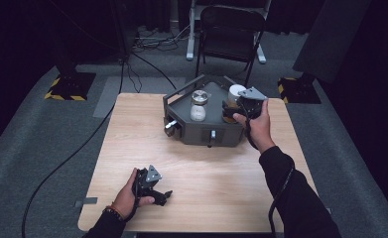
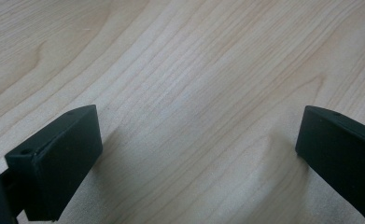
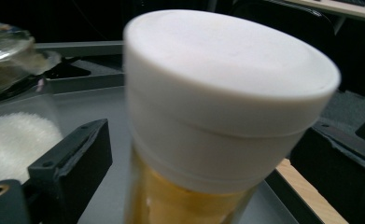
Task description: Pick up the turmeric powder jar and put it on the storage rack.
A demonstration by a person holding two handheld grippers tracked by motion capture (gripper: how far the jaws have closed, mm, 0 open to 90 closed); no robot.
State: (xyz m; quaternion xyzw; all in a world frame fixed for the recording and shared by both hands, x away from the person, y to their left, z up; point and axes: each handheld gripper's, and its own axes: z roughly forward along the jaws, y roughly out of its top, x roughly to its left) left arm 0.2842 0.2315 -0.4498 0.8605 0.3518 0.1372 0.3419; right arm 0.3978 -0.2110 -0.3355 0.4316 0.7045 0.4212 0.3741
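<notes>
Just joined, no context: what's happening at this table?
A person works two handheld grippers at a wooden table. The right gripper is at a white-lidded jar of amber contents standing in the grey tray; its jaws stand on either side of the jar, apart from it. A glass jar of white powder stands beside it. The left gripper rests open on bare table.

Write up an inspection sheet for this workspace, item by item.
Surface: light wooden table, bare around the left gripper.
Job's things: grey tray holding a white-lidded jar of amber contents and a glass jar with white contents.
Clutter: nothing seen.
Grippers: left gripper open, low over bare wood; right gripper at the tray, jaws either side of the white-lidded jar, pads apart from it.
Cables: one trails from the right gripper along the sleeve; a black cable crosses the floor.
Surroundings: grey carpet, folding chair, dark stands.
</notes>
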